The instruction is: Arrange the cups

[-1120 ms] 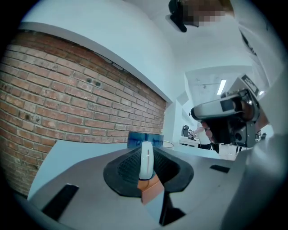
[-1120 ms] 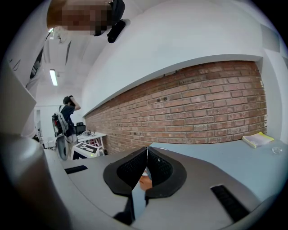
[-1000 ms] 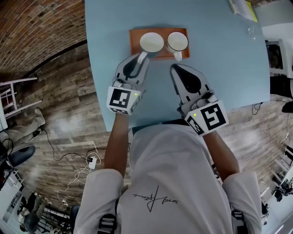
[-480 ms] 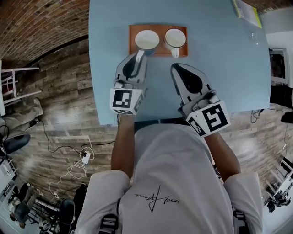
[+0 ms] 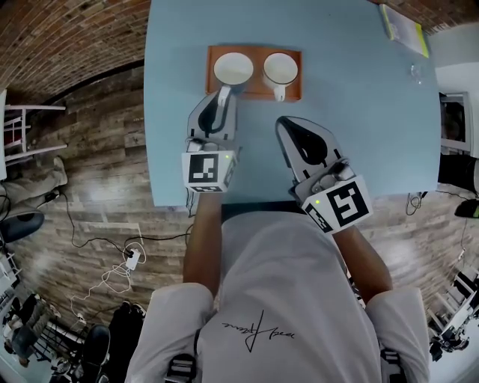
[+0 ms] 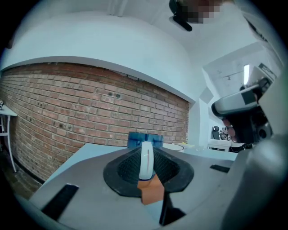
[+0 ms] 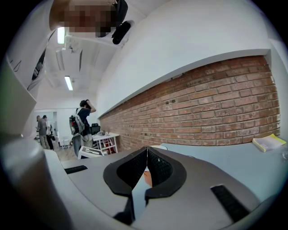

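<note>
Two white cups stand side by side on an orange tray [image 5: 253, 88] on the blue table. The left cup [image 5: 233, 69] has its handle [image 6: 146, 160] pointing toward me, and my left gripper [image 5: 224, 93] is shut on that handle. In the left gripper view the white handle stands upright between the black pads, with the tray's orange edge [image 6: 150, 191] just below. The right cup [image 5: 280, 69] has its handle toward the tray's near edge. My right gripper [image 5: 283, 123] is shut and empty, over the table just short of the tray, below the right cup. Its jaws meet in the right gripper view [image 7: 146, 155].
The blue table [image 5: 359, 112] runs wide to the right of the tray. A yellow-green booklet [image 5: 404, 21] lies at its far right corner. A brick wall runs behind the table. People stand far off in the room in the right gripper view.
The tray and cups sit a little further left and up in the head view than before. My left gripper has turned to point straighter up the picture, still on the handle. The right gripper shifted slightly left.
</note>
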